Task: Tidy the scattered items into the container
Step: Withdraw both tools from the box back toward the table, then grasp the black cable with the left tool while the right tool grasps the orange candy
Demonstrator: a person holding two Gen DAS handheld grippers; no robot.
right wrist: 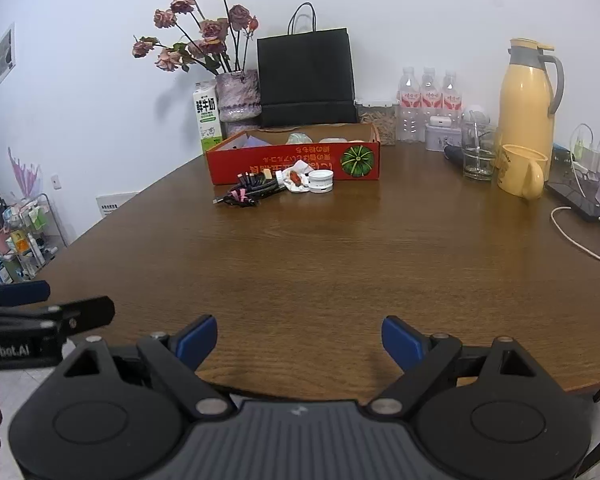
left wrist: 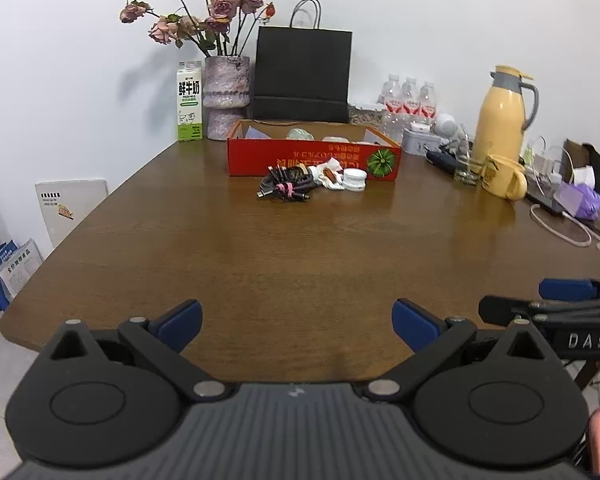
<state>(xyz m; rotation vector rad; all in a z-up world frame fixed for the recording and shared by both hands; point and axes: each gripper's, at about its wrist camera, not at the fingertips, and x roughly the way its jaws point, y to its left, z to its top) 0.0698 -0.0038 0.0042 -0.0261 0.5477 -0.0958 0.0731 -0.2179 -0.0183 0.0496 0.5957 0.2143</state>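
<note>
A black cable bundle point(left wrist: 286, 187), a crumpled white wrapper point(left wrist: 329, 173) and a round white case point(left wrist: 354, 179) lie just before the red box point(left wrist: 312, 158) on the wooden table point(left wrist: 300, 248). Both the left gripper point(left wrist: 297, 326) and right gripper point(right wrist: 299, 340) gape wide, empty, well apart from them. Only the right wrist view shows a storage rack point(right wrist: 28, 236) on the floor.

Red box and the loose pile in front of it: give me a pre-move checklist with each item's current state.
1. Left gripper open, nothing between its fingers: ok.
2. Right gripper open, nothing between its fingers: ok.
3. Red box top open: ok.
4. Cable bundle, wrapper and white round case outside the box, on the table: ok.
5. Room left inside the box: cannot tell.
</note>
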